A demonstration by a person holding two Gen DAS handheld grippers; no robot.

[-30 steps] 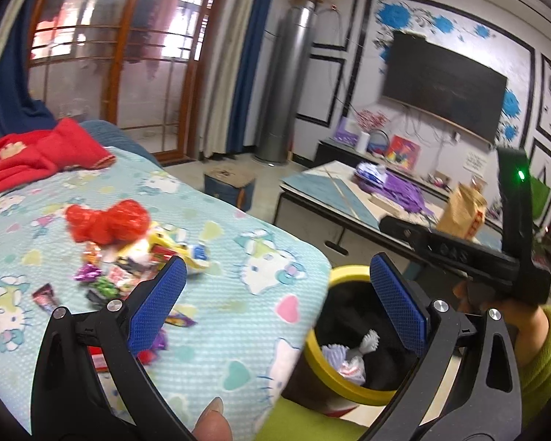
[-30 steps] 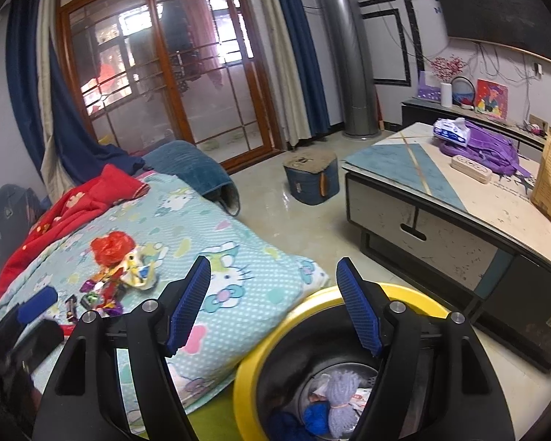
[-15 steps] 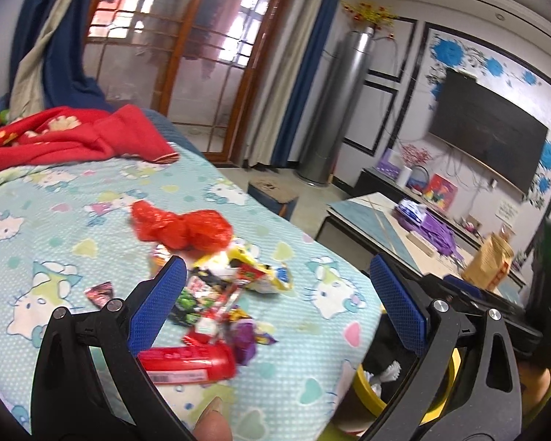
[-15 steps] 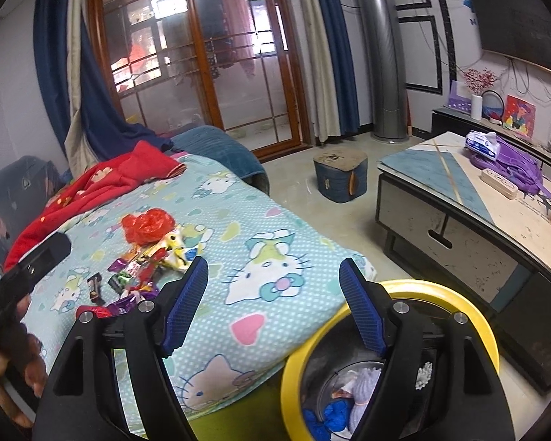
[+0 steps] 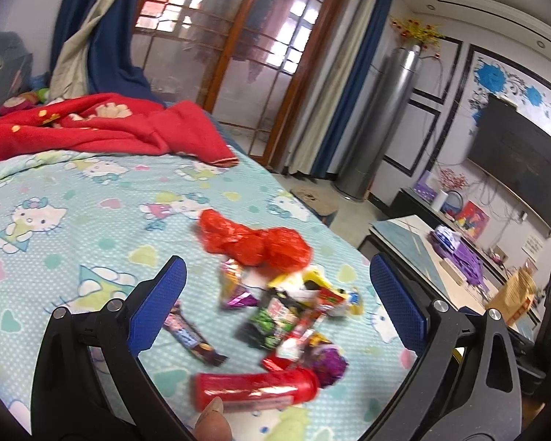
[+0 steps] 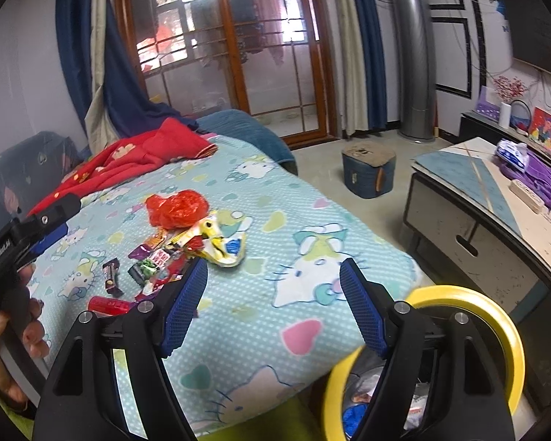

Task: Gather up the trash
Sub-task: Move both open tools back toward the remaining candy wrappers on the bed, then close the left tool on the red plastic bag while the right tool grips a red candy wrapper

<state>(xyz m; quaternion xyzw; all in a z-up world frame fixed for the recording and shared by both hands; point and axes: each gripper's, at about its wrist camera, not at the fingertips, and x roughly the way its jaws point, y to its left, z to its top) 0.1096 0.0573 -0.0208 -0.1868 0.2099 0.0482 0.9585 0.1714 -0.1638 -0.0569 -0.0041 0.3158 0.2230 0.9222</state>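
A pile of snack wrappers (image 5: 290, 316) lies on the Hello Kitty blanket (image 5: 73, 220), with a crumpled red plastic bag (image 5: 253, 242) behind it and a red tube wrapper (image 5: 253, 389) in front. My left gripper (image 5: 275, 308) is open and empty, just above the pile. My right gripper (image 6: 273, 305) is open and empty over the blanket's near edge, with the pile (image 6: 176, 253) to its left. A yellow-rimmed bin (image 6: 496, 316) with trash inside stands at the lower right.
A red blanket (image 6: 128, 158) lies at the back of the bed. A low table (image 6: 496, 213) with purple cloth stands to the right, a small blue stool (image 6: 369, 172) on the floor beyond the bed. The left gripper's handle (image 6: 22, 242) shows at the left.
My left gripper has swung left from the bin to over the wrapper pile and come closer to it. My right gripper has drifted left, away from above the bin.
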